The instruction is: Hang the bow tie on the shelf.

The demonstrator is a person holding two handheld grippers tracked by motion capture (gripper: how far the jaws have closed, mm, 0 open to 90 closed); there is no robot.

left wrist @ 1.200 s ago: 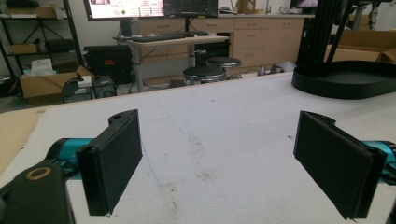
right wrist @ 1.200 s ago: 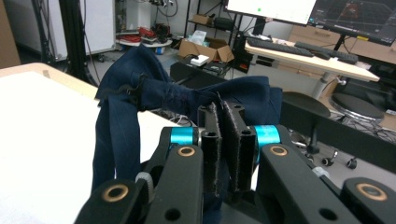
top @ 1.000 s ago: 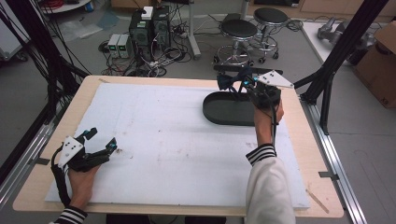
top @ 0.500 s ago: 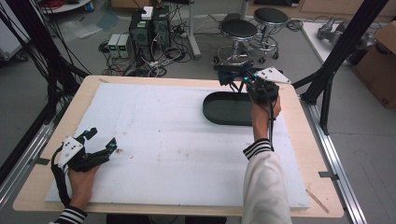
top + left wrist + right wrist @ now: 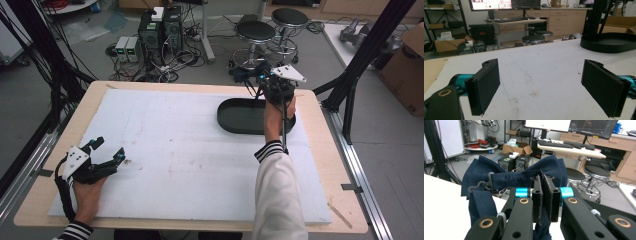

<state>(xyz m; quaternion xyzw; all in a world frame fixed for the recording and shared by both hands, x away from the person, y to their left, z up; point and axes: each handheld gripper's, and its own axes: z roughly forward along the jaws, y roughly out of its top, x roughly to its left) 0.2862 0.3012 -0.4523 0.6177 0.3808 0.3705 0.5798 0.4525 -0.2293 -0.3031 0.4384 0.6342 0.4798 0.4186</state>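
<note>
High view: we see the desk [image 5: 330,210] covered by a white foam sheet [image 5: 190,150]. At the upper right of the frame, the right gripper [image 5: 257,80] is held above the far rim of a black oval tray [image 5: 235,117], and dark cloth hangs at its tip. At the lower left, the left gripper [image 5: 107,152] rests low over the sheet, well apart from the tray.

Right gripper view: we see the fingers [image 5: 537,195] pressed together at the centre of the frame, clamping a navy bow tie [image 5: 506,178]. The tie spreads to both sides above the fingers, and a small metal hook [image 5: 480,185] shows on its band at the left.

Left gripper view: we see the two black fingers [image 5: 484,86] standing wide apart at the lower left and lower right, with nothing between them but stained white sheet [image 5: 536,75]. The tray [image 5: 609,42] lies at the upper right of the frame.
</note>
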